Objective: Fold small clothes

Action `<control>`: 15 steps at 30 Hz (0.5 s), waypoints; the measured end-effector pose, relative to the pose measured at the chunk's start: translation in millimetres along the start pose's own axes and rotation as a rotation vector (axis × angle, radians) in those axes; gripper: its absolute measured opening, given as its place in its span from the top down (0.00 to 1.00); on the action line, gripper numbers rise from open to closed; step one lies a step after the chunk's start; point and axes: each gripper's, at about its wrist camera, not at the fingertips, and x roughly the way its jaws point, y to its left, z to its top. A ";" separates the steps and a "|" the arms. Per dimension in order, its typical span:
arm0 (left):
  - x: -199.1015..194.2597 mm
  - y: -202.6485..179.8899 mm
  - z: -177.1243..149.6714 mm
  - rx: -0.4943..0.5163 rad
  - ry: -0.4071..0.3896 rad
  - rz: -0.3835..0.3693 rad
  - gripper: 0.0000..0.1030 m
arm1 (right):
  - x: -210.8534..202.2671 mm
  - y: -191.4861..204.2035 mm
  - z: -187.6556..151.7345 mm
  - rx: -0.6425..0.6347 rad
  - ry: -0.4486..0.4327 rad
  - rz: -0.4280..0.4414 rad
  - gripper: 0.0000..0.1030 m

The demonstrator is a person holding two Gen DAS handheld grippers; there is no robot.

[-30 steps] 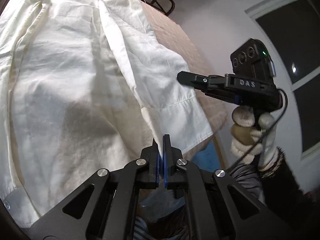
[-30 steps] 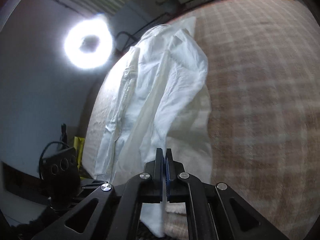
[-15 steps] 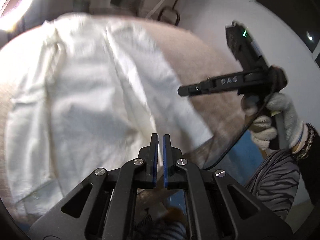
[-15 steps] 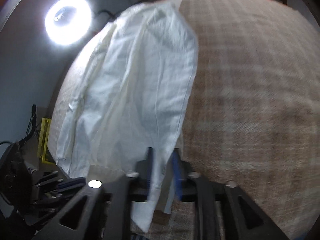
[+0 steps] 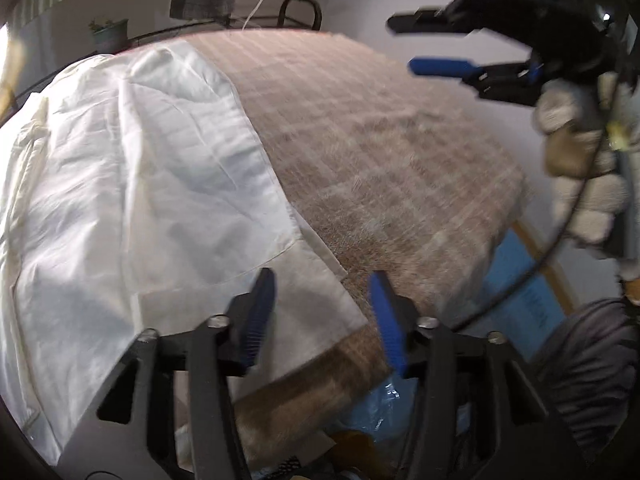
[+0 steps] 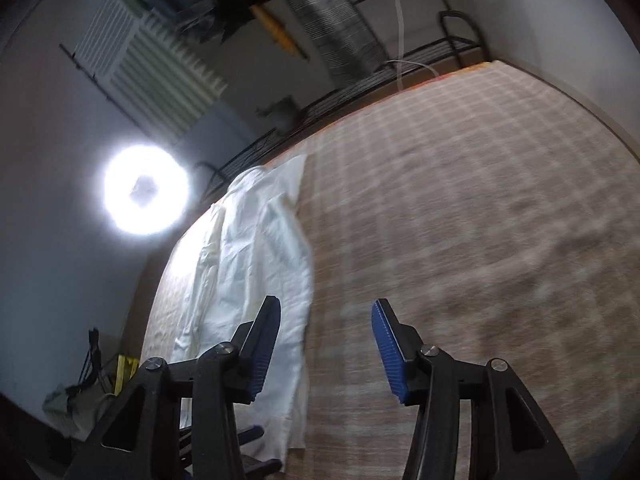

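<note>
A white shirt (image 5: 132, 184) lies spread flat on the left part of a table with a brown checked cloth (image 5: 380, 140). Its near hem corner reaches the table's front edge. My left gripper (image 5: 324, 312) is open and empty, hovering just above that hem corner. My right gripper (image 6: 324, 332) is open and empty above the table, right of the shirt (image 6: 264, 256). It also shows in the left wrist view (image 5: 432, 46), held high at the upper right by a gloved hand.
A bright ring light (image 6: 146, 190) stands left of the table. A black metal rack (image 6: 400, 68) runs behind the far edge. A blue bag (image 5: 520, 280) and clutter lie below the front edge.
Both grippers were shut on the shirt's hem a second ago; both have opened and let it drop flat. Both have pulled back and up, the right one farther to the right.
</note>
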 end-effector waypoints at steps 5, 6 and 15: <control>22.9 -10.8 11.2 0.047 0.028 0.064 0.45 | -6.8 -19.0 4.4 0.037 -0.006 -0.007 0.51; 24.5 -11.1 12.8 0.054 0.029 0.069 0.50 | -4.5 -19.4 5.0 0.039 -0.003 -0.004 0.51; -15.2 53.7 8.9 -0.238 -0.065 -0.131 0.96 | 60.3 5.6 15.3 0.024 0.082 0.038 0.42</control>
